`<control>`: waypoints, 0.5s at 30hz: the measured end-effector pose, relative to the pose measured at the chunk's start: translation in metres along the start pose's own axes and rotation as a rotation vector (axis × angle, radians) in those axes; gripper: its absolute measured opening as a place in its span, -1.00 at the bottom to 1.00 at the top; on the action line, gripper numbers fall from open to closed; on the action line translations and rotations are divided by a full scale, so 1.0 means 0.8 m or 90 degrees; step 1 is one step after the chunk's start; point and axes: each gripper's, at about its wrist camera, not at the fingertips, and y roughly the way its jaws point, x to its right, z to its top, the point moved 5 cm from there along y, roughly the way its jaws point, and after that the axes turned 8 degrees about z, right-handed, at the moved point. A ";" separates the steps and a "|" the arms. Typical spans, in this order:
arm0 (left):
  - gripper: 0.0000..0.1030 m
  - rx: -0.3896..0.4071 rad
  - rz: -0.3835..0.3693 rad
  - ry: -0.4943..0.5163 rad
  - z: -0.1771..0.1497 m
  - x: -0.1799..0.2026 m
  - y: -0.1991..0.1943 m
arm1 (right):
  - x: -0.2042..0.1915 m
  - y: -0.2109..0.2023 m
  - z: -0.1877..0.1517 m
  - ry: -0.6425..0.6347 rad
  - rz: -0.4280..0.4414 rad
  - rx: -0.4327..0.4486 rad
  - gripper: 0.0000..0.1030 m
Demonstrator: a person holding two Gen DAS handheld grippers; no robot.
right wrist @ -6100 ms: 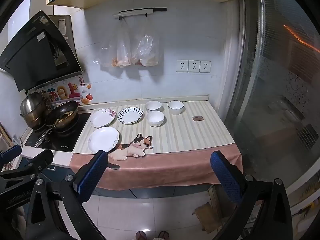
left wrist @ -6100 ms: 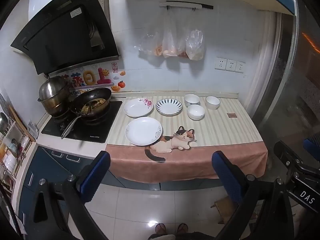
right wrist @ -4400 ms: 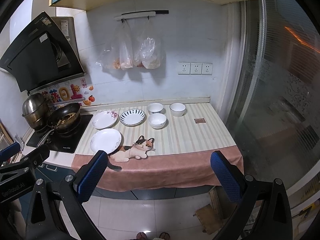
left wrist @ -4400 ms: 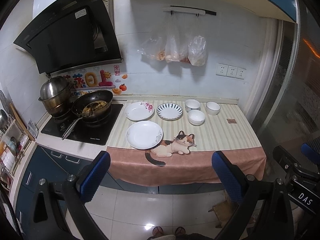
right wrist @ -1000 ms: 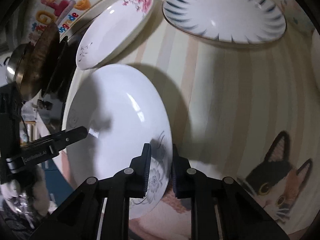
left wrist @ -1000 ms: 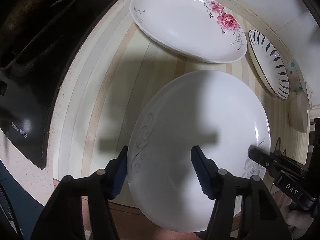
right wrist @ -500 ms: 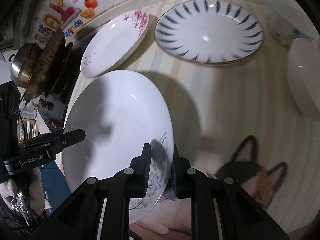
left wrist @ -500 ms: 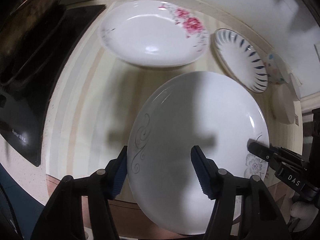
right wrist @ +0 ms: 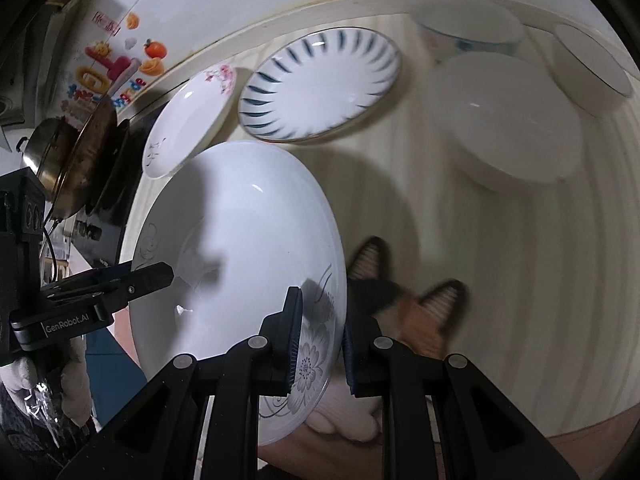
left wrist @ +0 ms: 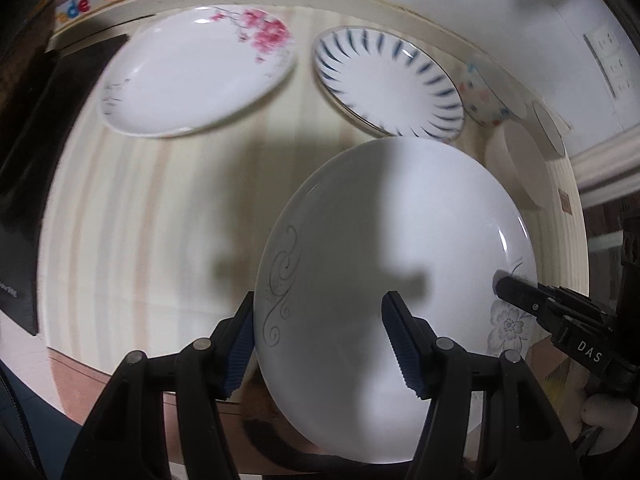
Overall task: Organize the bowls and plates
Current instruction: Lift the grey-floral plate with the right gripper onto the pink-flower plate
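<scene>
Gripping the white plate (left wrist: 394,280) low in frame, the right tongs (right wrist: 318,344) pinch its flowered rim and the left tongs (left wrist: 318,336) straddle its opposite edge; it has lifted off the counter (left wrist: 160,208), heading toward the striped plate (left wrist: 390,88) beyond, likely for stacking.

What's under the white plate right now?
The white plate is lifted off the counter. Under its right edge the cat picture's ears show; under its left, the striped cloth. The cat's body and whatever lies directly beneath are covered.

Dim overhead light, hard shadows, slight motion blur, fisheye warp w/ dark corners.
</scene>
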 end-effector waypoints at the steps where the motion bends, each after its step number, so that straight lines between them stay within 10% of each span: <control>1: 0.14 -0.002 -0.001 0.002 0.000 0.005 0.003 | 0.006 -0.002 -0.001 0.002 -0.001 0.001 -0.61; 15: 0.14 -0.022 0.021 0.024 -0.002 0.036 0.042 | 0.058 0.007 -0.017 0.010 -0.033 0.000 -0.61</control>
